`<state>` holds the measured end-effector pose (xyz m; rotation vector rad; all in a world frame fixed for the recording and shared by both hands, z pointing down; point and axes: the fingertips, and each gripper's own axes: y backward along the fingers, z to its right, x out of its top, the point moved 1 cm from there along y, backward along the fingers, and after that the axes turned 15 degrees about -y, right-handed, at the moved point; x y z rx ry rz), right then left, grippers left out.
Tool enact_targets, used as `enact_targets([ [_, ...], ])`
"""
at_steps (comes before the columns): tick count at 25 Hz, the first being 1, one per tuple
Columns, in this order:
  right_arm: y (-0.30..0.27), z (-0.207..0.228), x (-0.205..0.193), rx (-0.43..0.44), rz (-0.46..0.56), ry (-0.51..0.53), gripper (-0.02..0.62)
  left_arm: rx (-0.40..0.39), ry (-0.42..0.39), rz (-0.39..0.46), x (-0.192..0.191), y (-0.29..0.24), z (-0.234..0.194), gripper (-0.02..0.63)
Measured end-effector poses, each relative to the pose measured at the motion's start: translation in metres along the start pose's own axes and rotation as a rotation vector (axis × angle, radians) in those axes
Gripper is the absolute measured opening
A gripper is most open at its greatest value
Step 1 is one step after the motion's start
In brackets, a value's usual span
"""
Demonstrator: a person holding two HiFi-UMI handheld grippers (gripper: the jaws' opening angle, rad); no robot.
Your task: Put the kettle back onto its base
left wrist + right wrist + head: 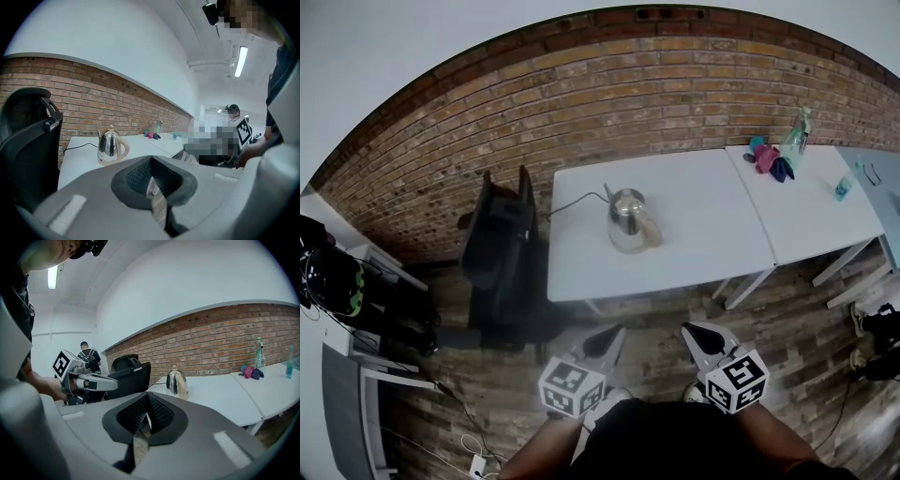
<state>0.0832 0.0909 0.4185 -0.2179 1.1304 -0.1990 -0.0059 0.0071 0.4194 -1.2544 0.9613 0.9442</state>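
Our left gripper (pixel 612 332) is clenched on nothing: its own view shows the dark pads pressed together with only floor and table edge beyond them. The right gripper (pixel 689 330) is the same, jaws together and empty. We hold both low and close to the body, side by side and pointing forward, which suits standing off from the work rather than reaching for it.

The kettle (pixel 627 216) stands upright well ahead of both grippers, beyond their tips and roughly between their lines, on the white table (pixel 694 258). It appears to sit on a pale round base (pixel 625 247), and a dark cord (pixel 575 201) runs from there off the table's edge to the left of the left gripper. We judge the kettle is already seated, its handle turned toward the right gripper's side. The lid is on, so we cannot tell what is inside.

Farther ahead and to the right of the right gripper, on a second table (pixel 811 220), stand a spray bottle (pixel 796 137), a small bottle (pixel 844 186) and bunched cloths (pixel 769 157). The contents of both bottles are too small to read. A black chair (pixel 500 239) stands ahead and to the left of the left gripper, beside the table.
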Motion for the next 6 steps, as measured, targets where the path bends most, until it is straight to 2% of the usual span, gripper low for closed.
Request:
enact_targets([
  [6, 0.0008, -0.0027, -0.0031, -0.004, -0.008, 0.023, 0.023, -0.001, -0.013, -0.002, -0.0027, 0.0024, 0.0001, 0.0],
])
